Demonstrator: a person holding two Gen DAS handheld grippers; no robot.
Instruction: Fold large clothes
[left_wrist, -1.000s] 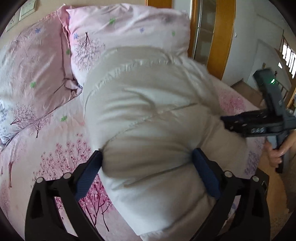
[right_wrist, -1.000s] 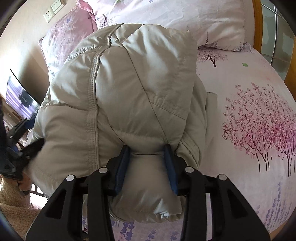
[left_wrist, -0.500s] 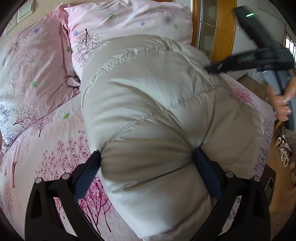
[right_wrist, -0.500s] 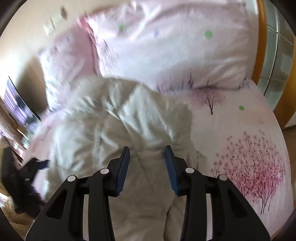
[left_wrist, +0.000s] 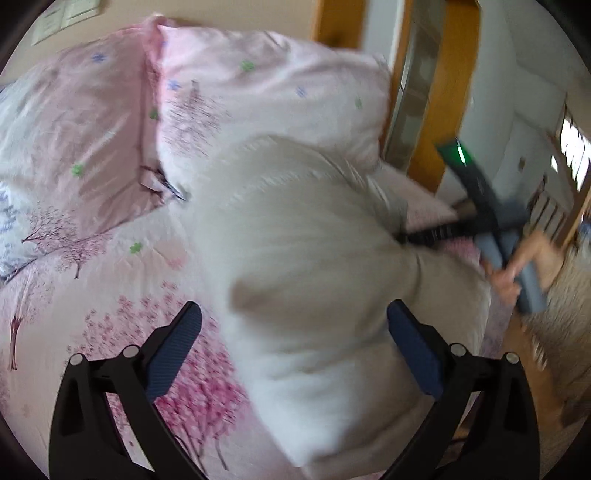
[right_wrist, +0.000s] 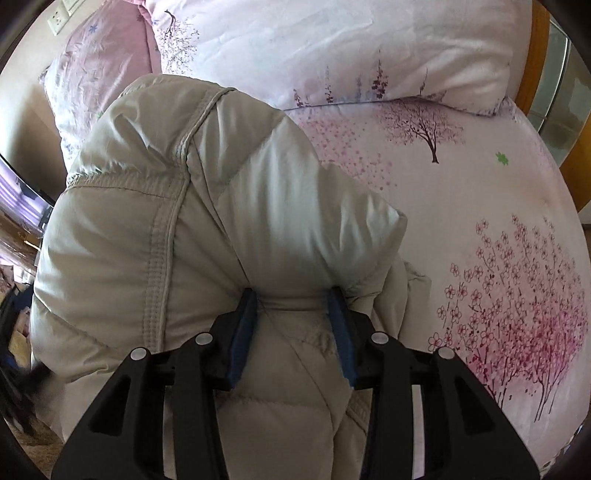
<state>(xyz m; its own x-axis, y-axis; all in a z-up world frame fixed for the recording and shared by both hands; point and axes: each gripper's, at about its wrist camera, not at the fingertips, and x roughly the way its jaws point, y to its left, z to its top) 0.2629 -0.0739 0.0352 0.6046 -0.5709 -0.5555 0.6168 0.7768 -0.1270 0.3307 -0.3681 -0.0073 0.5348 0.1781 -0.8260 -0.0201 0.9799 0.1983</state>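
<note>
Pinching puffy jacket (right_wrist: 155, 236) in right claw (right_wrist: 293, 314), floral bed (right_wrist: 480, 184)

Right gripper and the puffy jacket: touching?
Touching. The right wrist view shows the right gripper with both blue pads pressed into a pinched fold of the beige jacket, fabric bulging out beyond them.

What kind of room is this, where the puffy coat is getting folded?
It looks like a bedroom. The puffy coat lies on a bed with a pink sheet printed with blossom trees, two pillows sit at the far end, and a wooden door frame stands beside them.
</note>
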